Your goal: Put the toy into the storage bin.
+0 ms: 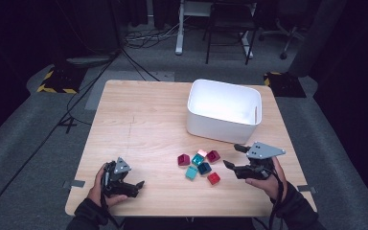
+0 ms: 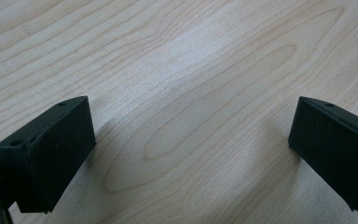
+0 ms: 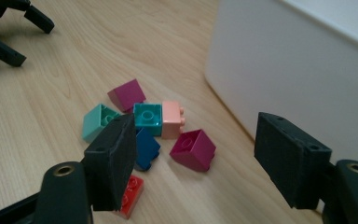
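The blocks (image 1: 199, 165) lie in a small heap on the wooden table (image 1: 139, 124), in front of the white bin (image 1: 223, 111) and just to the left of the right gripper (image 1: 232, 157).

In the right gripper view, the two black jaws stand wide apart and hold nothing. The heap is seen between them and a little to the left. The left jaw covers part of the dark blue block (image 3: 147, 148) and of the red block (image 3: 131, 194). Beyond these lie the magenta block (image 3: 193, 149), the teal block (image 3: 148, 116) and the pink block (image 3: 172, 119), the last two touching each other. The light green block (image 3: 95, 121) is beside the teal one, and the dark pink block (image 3: 127, 94) is the farthest of the heap. The wall of the white bin rises behind the right jaw.

The left gripper (image 1: 133, 184) rests low at the near left part of the table, well apart from the blocks, with a hand (image 1: 100, 189) around it. In the left gripper view its jaws are also wide apart, with bare wood between them.

In the high view the right hand (image 1: 263, 181) holds its gripper near the right edge of the table, the jaws pointing left toward the heap.
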